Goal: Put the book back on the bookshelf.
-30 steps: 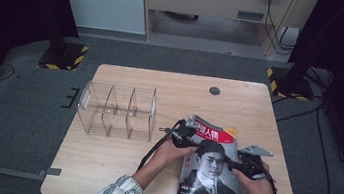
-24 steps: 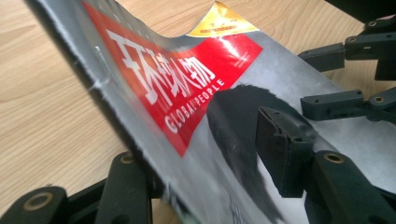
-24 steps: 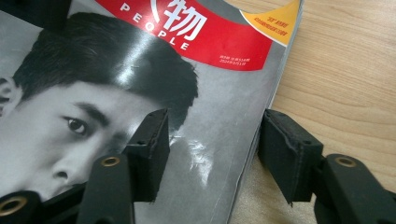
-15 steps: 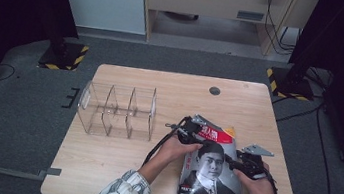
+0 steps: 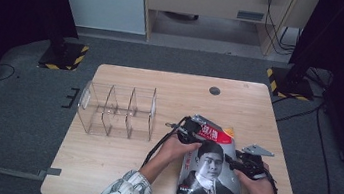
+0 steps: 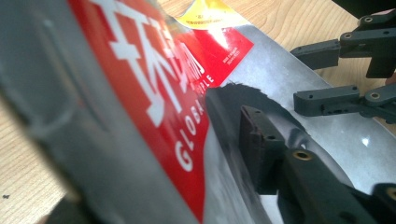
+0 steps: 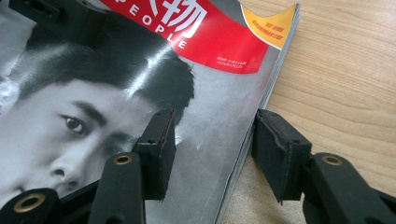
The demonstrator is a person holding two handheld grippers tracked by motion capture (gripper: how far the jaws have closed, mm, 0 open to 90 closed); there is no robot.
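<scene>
One magazine (image 5: 210, 170) lies on the near right part of the one wooden table (image 5: 115, 170), its cover showing a printed portrait under a red title band with a yellow corner flash. Its far top corner is lifted off the wood and bent upward.

Two grippers work on it. The left gripper (image 5: 189, 132) sits at that raised top corner; in its own view the cover (image 6: 154, 93) curls up close in front of the lens, one dark pad (image 6: 254, 140) lies against the glossy page, and the jaws have just been closing with the lifted corner between them. The other jaw is hidden behind the paper, so I cannot tell whether the corner is truly pinched.

The right gripper (image 5: 244, 163) rests at the magazine's right edge. Its jaws stand about half open and straddle that edge (image 7: 243, 154), one over the cover, one over bare wood, neither pressing.

One clear plastic rack (image 5: 117, 110) with three compartments stands well apart to the left.
</scene>
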